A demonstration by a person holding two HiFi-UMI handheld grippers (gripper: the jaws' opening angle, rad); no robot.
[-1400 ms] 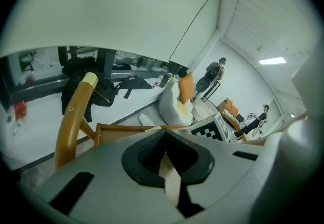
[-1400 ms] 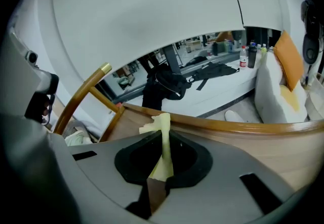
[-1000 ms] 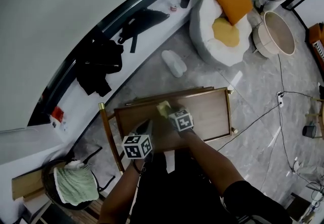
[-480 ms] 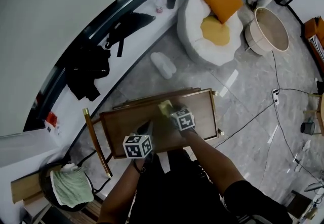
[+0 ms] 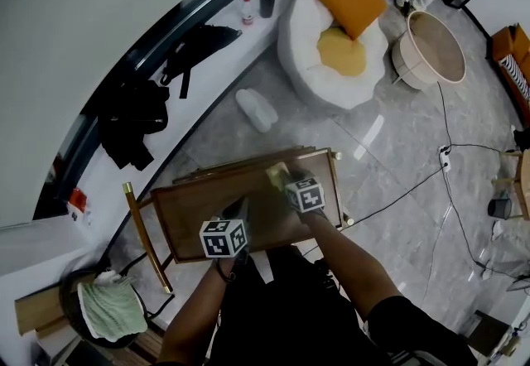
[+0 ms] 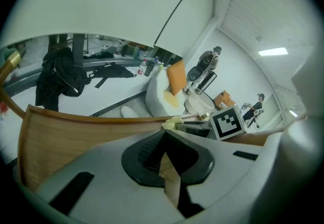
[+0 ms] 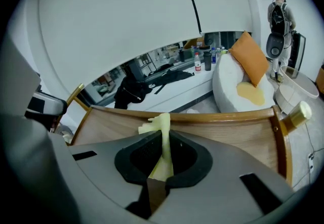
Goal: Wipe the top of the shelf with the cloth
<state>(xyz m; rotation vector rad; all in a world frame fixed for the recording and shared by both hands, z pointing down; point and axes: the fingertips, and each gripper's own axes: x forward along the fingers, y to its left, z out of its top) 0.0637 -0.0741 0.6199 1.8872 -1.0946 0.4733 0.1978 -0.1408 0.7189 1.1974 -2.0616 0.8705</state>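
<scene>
The shelf (image 5: pixel 199 205) has a flat, light-brown wooden top with a low raised lip along its far and side edges. It has brass-coloured posts (image 5: pixel 127 189) at the corners and stands on a grey marbled floor (image 5: pixel 389 116). On the top lies a pale yellow cloth (image 5: pixel 275 176), bunched up close to the far lip at about one o'clock from the middle of the board, and the wood shows bare toward nine o'clock.
</scene>
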